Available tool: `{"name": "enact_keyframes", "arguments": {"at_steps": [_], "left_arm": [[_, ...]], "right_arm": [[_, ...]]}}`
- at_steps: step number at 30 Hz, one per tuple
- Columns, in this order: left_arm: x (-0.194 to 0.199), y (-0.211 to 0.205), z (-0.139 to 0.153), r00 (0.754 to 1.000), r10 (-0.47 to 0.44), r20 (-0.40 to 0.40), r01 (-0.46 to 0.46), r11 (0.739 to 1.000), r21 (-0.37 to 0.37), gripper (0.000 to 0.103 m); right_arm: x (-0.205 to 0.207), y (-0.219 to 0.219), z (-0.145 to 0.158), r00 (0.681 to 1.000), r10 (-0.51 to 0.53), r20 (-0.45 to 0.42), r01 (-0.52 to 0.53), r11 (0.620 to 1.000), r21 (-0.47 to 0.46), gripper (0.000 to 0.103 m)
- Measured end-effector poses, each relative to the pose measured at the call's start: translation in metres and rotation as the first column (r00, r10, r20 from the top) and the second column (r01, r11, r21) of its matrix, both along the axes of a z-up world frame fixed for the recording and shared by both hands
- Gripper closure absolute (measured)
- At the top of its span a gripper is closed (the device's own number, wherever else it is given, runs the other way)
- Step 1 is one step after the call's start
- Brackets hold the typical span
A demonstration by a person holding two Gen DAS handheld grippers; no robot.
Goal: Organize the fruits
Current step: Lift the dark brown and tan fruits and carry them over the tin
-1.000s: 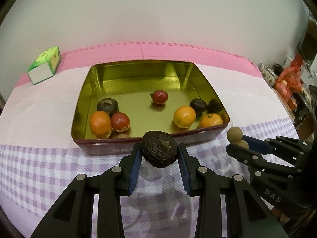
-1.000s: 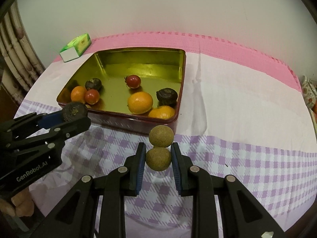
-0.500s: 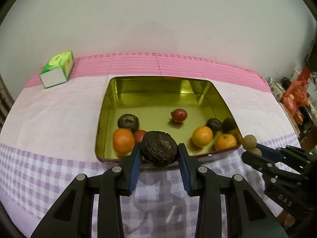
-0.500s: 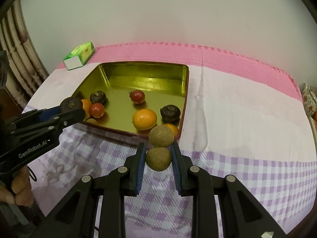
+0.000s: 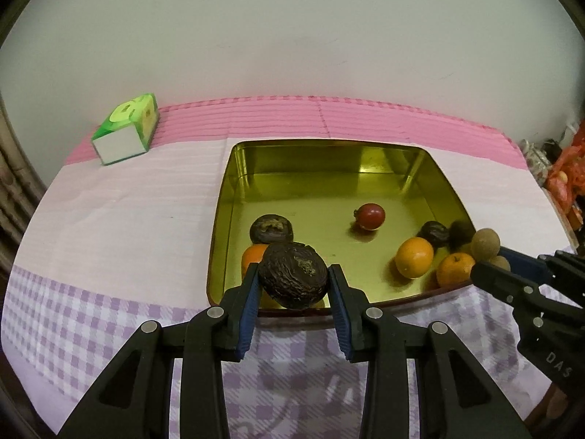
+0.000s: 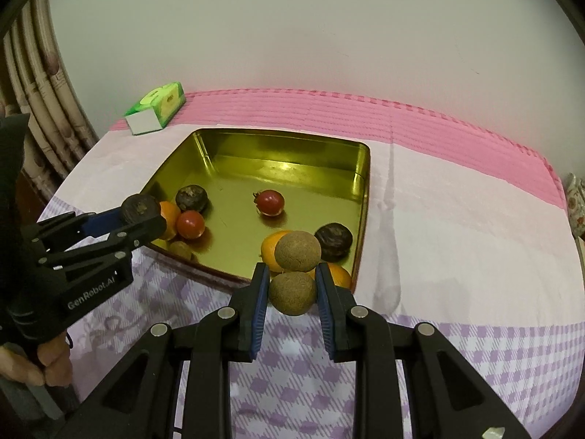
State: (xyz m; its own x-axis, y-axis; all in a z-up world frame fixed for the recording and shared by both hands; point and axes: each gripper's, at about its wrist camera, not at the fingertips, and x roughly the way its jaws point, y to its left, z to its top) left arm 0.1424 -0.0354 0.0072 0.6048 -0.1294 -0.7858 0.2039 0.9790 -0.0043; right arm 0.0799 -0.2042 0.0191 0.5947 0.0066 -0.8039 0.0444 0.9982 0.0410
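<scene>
A gold tin tray (image 5: 329,168) on the checked cloth holds oranges (image 5: 414,258), a red tomato (image 5: 371,216) and dark wrinkled fruits (image 5: 271,228). My left gripper (image 5: 292,285) is shut on another dark wrinkled fruit (image 5: 292,280), held over the tray's near rim; from the right wrist it shows at the left (image 6: 140,216). My right gripper (image 6: 292,292) is shut on a brown round fruit (image 6: 292,292), and a second brown fruit (image 6: 298,250) sits on top of the first. This pair hangs by the tray's near right corner (image 5: 485,244).
A green tissue box (image 5: 126,133) lies on the pink band at the far left of the table. Bamboo-patterned poles (image 6: 47,84) stand left of the table. Orange-red bags (image 5: 565,175) crowd the right side. A hand (image 6: 36,366) grips the left tool.
Both grippers have moved toward the tray with their fruits. The dark fruit and the brown pair, earlier over the checked cloth, now overlap the tray's near rim.
</scene>
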Motion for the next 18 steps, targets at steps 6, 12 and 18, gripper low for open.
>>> {"name": "enact_keyframes", "arguments": {"at_steps": [6, 12, 18], "left_arm": [[0.007, 0.001, -0.004, 1.000, 0.014, -0.009, -0.014, 1.000, 0.014, 0.066], [0.014, 0.001, -0.009, 0.999, 0.027, -0.019, -0.026, 0.999, 0.031, 0.066], [0.018, 0.004, -0.013, 0.999, 0.042, -0.032, -0.041, 0.999, 0.029, 0.066]], "right_arm": [[0.011, 0.001, -0.002, 1.000, 0.004, -0.003, -0.004, 1.000, 0.011, 0.079], [0.023, -0.001, -0.008, 1.000, 0.001, -0.017, 0.000, 1.000, 0.014, 0.079], [0.035, -0.003, -0.016, 0.999, -0.019, -0.033, 0.019, 1.000, 0.010, 0.079]]}}
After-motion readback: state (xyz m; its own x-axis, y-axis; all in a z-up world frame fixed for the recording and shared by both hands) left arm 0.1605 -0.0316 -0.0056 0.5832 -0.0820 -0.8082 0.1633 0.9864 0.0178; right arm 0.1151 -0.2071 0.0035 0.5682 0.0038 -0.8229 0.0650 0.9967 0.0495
